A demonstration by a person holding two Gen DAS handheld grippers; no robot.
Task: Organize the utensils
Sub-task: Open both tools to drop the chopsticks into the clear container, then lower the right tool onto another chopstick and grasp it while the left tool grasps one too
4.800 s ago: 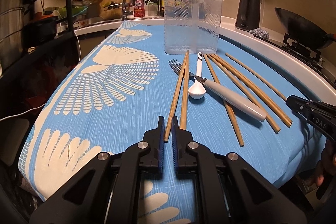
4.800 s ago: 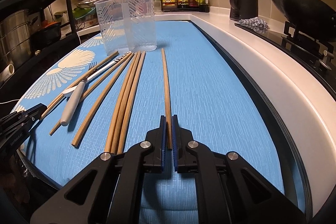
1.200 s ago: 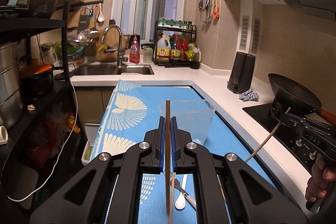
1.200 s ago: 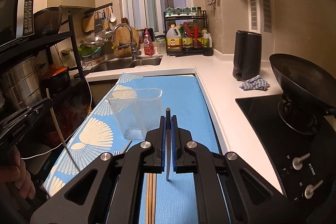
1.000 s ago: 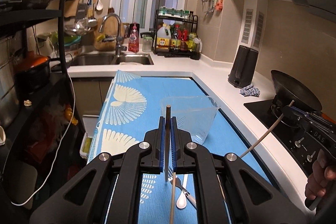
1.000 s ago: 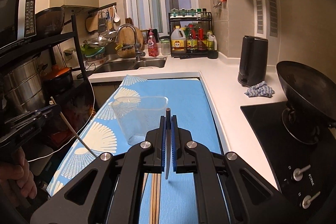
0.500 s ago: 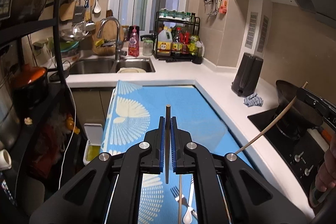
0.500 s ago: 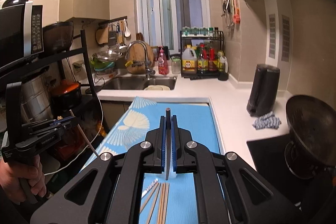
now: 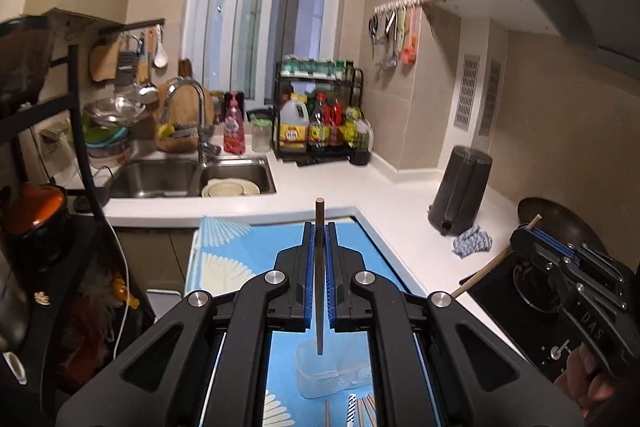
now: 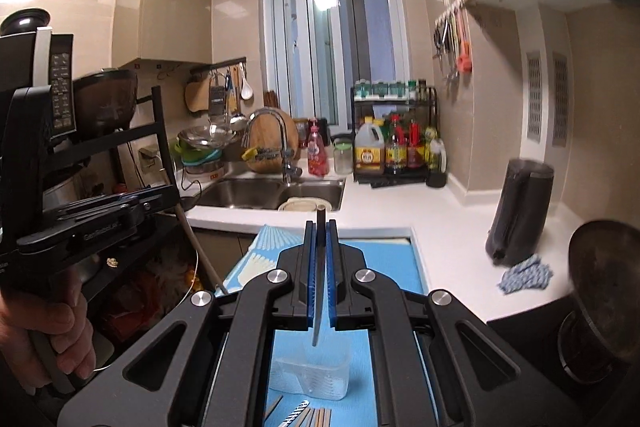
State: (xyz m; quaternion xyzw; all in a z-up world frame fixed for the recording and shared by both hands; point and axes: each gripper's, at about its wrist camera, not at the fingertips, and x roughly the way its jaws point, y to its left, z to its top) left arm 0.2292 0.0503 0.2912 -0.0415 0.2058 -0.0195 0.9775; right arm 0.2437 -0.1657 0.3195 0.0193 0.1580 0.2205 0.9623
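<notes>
A: Wooden, both of them. The left tongs were pinching one chopstick upright between the blue pads, and the right tongs were pinching another chopstick the same way.

B: Where did they hang?

A: High above the counter. Each stick's lower tip pointed down toward the clear plastic tub standing on the blue mat, and neither tip had reached its rim.

B: Was anything in the tub?

A: Through its walls I could make out nothing certain; it looked empty, though the see-through plastic made that hard to judge.

B: And what was left lying about?

A: Just in front of the tub, at the bottom edge of the right wrist view, more chopsticks lay flat on the mat beside a white piece with dark stripes. Which utensil that piece was I could not tell.

B: So how far along?

A: Early, by my reckoning. Two sticks were lifted and lined up over the tub, none plainly dropped in, and the rest were waiting on the mat.
</notes>
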